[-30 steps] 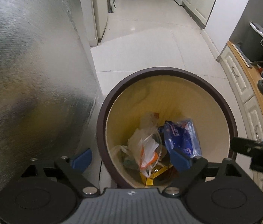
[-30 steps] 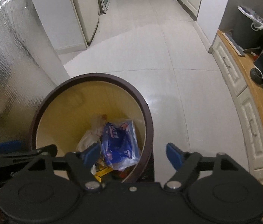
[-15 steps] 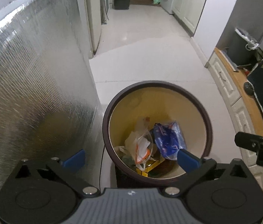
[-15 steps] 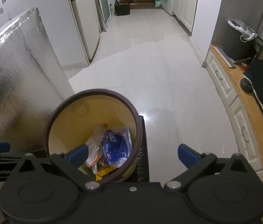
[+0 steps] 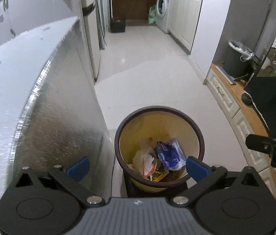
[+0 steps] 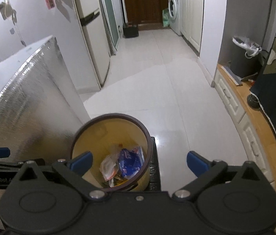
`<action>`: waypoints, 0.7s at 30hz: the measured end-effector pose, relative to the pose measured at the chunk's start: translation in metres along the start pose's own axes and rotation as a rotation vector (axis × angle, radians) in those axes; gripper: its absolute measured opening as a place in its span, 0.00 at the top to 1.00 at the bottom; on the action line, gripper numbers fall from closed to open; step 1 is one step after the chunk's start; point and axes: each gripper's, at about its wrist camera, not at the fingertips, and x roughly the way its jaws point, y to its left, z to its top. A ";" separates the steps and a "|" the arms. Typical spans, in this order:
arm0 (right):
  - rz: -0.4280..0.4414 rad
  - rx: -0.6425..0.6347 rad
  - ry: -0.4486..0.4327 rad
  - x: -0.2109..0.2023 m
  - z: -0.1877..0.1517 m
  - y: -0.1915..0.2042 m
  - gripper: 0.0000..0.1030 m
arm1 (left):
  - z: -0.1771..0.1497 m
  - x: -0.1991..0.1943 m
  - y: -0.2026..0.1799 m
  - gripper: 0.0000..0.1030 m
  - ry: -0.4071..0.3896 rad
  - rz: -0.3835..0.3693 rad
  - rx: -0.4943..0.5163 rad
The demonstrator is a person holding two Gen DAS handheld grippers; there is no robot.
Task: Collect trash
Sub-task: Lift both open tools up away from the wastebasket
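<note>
A round bin [image 5: 159, 108] with a dark brown rim and yellow inside stands on the floor below both grippers. In it lie a blue wrapper [image 5: 169, 153], a clear plastic bag with orange bits [image 5: 146, 160] and some yellow scraps. My left gripper [image 5: 137, 166] hangs open above the bin's near edge with nothing between its blue fingertips. The right wrist view shows the same bin [image 6: 114, 115] and blue wrapper [image 6: 130, 159] down to the left. My right gripper [image 6: 138, 162] is open and empty too, above the bin's right side.
A tall foil-covered block [image 5: 40, 107] stands tight against the bin's left. A white cabinet with a wooden top [image 5: 233, 101] runs along the right, with a grey lined bin [image 5: 237, 58] on it. White tiled floor [image 6: 157, 88] leads to a washing machine [image 5: 162, 13].
Both grippers have risen and drawn back from the bin, which now looks smaller and lower in both views. Their jaws have spread wider than a second ago. The trash lies as before.
</note>
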 end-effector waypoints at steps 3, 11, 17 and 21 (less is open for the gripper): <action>-0.010 -0.011 -0.031 -0.019 -0.002 0.002 0.00 | -0.005 -0.020 0.000 0.00 -0.029 -0.006 0.006; -0.018 -0.020 -0.073 -0.056 -0.018 0.007 0.00 | -0.028 -0.058 0.004 0.00 -0.066 -0.016 0.001; -0.008 -0.020 -0.098 -0.085 -0.033 0.015 0.00 | -0.042 -0.085 0.005 0.00 -0.117 -0.026 -0.006; -0.036 -0.041 -0.129 -0.103 -0.042 0.023 0.00 | -0.050 -0.103 0.005 0.00 -0.152 -0.026 -0.002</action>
